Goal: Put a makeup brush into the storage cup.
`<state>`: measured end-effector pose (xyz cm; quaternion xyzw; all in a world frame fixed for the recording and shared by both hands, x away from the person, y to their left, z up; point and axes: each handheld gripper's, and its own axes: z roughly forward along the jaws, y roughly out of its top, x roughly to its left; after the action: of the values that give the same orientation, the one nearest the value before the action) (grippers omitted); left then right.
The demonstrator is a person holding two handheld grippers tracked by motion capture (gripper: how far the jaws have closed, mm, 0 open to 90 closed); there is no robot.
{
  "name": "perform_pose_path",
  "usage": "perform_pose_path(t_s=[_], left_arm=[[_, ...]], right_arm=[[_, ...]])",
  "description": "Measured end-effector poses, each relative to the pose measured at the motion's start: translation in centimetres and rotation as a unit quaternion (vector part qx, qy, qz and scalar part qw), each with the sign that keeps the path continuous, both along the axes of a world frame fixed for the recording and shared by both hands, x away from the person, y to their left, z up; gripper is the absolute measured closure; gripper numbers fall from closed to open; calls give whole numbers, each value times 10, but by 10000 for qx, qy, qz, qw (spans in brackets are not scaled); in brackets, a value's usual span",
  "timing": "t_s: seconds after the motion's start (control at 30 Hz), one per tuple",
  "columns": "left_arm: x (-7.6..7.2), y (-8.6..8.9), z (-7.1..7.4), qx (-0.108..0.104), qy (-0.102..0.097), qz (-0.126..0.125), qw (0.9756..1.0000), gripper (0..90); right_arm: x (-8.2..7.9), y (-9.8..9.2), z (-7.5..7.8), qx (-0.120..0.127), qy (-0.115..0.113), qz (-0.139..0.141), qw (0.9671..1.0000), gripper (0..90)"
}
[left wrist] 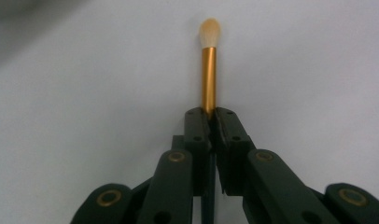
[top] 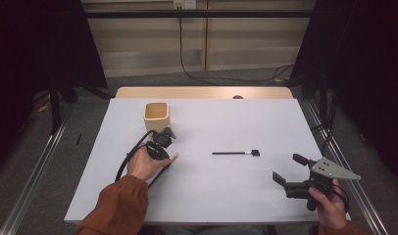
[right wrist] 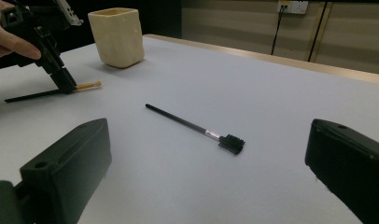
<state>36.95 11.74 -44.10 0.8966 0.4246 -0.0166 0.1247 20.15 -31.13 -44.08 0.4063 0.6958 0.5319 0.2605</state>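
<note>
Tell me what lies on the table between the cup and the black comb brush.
Nothing: in the right gripper view, bare table separates the cup from the black comb brush.

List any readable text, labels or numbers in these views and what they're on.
None readable.
Thin black comb-tipped brush: a pale band near the head, too small to read.
Cream square cup: plain.
Gold-ferruled makeup brush, clamped in the left gripper: no marking.
</note>
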Motion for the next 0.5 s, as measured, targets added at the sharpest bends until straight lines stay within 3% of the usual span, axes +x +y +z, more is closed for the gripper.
perform_pose_path(t_s=[0.27,0.5], left_arm=[[-2,7,10,-306,-201,-5,9993,842],[-3,13,20,-840,-344,-28,9959,842]], right_arm=[[0,0,0,4,-2,-1,10000,0],[0,0,0,37,5,-19,10000,0]])
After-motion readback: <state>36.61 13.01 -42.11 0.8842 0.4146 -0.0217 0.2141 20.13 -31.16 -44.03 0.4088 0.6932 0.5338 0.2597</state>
